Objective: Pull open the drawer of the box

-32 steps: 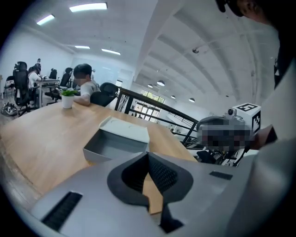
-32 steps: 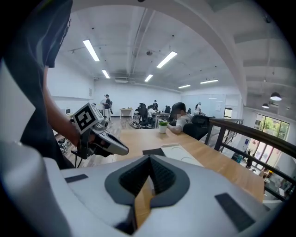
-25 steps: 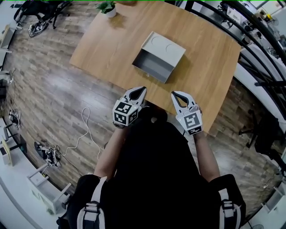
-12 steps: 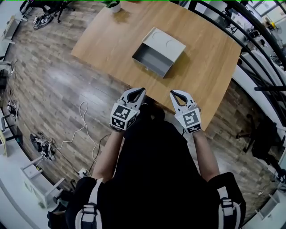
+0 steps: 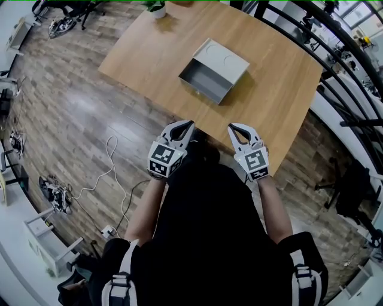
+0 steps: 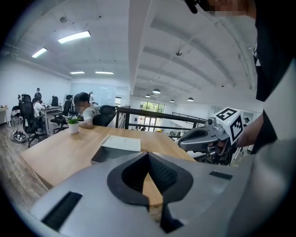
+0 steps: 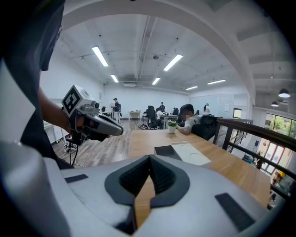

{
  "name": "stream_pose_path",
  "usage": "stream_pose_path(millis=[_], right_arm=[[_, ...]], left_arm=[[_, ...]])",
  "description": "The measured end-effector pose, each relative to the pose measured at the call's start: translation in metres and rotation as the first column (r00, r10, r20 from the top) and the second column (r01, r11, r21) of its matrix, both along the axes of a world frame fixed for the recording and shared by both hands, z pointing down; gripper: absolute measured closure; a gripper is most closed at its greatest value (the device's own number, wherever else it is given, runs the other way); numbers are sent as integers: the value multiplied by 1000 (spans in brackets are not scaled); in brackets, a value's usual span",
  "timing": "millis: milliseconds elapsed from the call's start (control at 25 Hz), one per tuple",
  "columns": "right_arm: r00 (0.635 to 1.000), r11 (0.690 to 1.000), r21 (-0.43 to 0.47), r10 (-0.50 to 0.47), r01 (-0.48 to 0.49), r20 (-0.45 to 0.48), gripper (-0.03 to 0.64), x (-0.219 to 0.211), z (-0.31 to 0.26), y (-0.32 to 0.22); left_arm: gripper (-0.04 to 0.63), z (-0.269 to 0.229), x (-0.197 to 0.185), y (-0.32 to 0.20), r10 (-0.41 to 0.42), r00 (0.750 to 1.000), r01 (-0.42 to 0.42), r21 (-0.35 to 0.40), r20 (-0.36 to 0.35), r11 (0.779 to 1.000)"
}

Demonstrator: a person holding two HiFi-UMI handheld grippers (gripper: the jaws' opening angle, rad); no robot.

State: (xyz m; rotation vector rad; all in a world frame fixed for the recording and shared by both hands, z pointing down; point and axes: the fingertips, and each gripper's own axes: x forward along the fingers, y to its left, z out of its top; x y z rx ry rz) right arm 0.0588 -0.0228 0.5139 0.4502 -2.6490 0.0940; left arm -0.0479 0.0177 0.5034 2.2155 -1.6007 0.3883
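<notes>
A grey box lies on the wooden table, its drawer standing pulled out toward me. In the left gripper view the box sits well beyond the jaws, and in the right gripper view the box is likewise far off. My left gripper and right gripper hover side by side at the table's near edge, far short of the box. Both are shut with nothing between the jaws. Each shows in the other's view: the right gripper and the left gripper.
A small potted plant stands at the table's far end, where a person sits. A black railing runs along the right side. A white cable trails over the wood floor on the left.
Both grippers have drawn back a little from the table toward my body, the left one more. The box and its drawer have not moved.
</notes>
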Motion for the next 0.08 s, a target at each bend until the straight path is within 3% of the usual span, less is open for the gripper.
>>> stream_pose_path(millis=[80], right_arm=[[1000, 1000, 0, 0, 0, 4, 592, 1, -1, 2]], left_arm=[[572, 0, 0, 3, -5, 1000, 5, 0, 2, 1000]])
